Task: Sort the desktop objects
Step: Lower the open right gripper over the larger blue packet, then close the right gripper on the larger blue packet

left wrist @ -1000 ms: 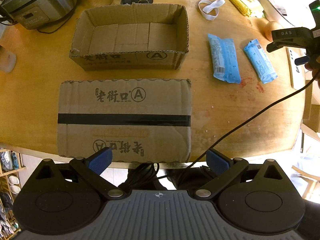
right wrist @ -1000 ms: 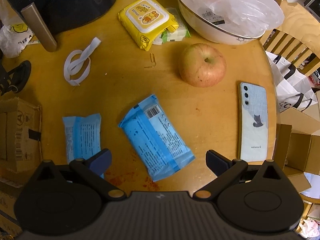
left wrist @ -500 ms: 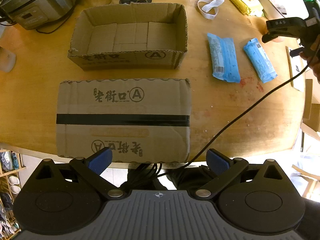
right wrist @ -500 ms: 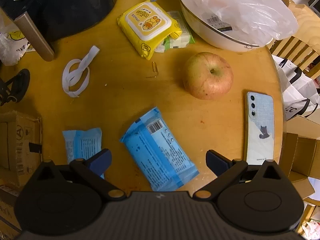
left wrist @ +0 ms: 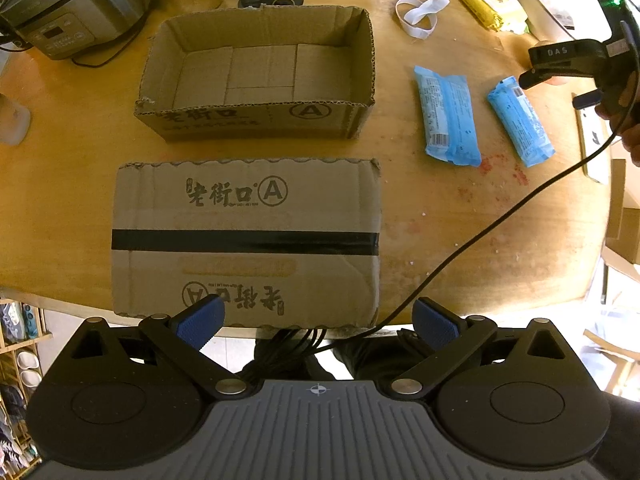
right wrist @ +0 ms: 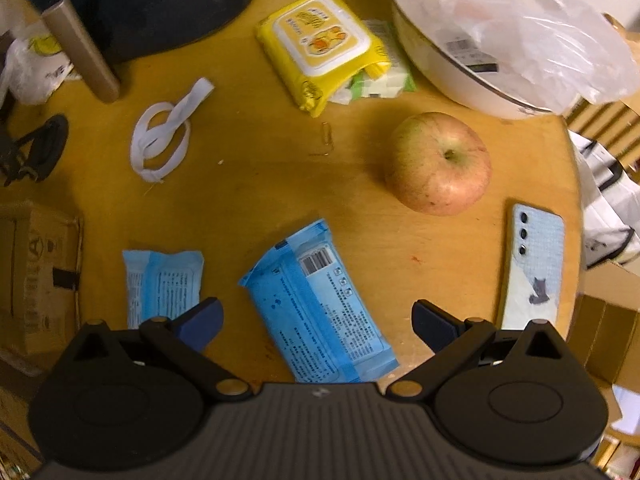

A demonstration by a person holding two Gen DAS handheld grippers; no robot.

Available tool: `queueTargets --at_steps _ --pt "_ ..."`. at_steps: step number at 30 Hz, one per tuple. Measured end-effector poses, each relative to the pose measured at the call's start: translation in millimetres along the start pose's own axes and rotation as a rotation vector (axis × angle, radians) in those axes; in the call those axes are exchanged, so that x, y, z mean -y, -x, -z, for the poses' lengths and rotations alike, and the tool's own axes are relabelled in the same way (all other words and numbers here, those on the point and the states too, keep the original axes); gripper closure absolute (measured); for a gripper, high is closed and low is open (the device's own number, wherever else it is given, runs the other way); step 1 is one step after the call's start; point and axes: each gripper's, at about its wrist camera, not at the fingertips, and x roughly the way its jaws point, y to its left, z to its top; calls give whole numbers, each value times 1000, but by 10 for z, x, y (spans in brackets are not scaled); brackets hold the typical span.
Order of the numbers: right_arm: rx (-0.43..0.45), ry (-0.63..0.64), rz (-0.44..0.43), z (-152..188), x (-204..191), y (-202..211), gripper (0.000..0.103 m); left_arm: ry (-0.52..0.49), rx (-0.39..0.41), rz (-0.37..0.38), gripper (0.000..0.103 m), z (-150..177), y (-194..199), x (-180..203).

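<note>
Two blue wipe packets lie on the wooden table: one (right wrist: 320,308) between my right gripper's open fingers and below them, the other (right wrist: 162,284) to its left. In the left wrist view these packets (left wrist: 448,116) (left wrist: 520,120) sit right of an open cardboard box (left wrist: 256,120). An apple (right wrist: 438,164), a pale blue phone (right wrist: 532,276), a yellow wipes pack (right wrist: 320,46) and a white elastic band (right wrist: 166,136) lie farther out. My right gripper (right wrist: 318,320) is open and holds nothing. My left gripper (left wrist: 318,324) hangs open over the near table edge, above a flat taped box (left wrist: 246,240).
A large white bowl (right wrist: 452,68) under a plastic bag stands at the back right. A dark appliance (right wrist: 152,0) fills the back left, and a rice cooker (left wrist: 68,4) stands at the far left. A black cable (left wrist: 480,236) crosses the table's right side. Cardboard boxes (right wrist: 604,340) sit beyond the right edge.
My right gripper has moved forward and down toward the apple side; the blue packet now reaches further under it. The left gripper has barely moved.
</note>
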Motion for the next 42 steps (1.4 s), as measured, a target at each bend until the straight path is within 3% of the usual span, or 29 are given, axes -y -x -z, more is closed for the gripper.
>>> queueTargets --at_steps 22,42 --pt "-17 460 -44 109 -129 -189 0 1 -7 0 0 -6 -19 40" --pt "-24 451 -49 147 -110 -497 0 0 -13 -7 0 -14 -19 55"
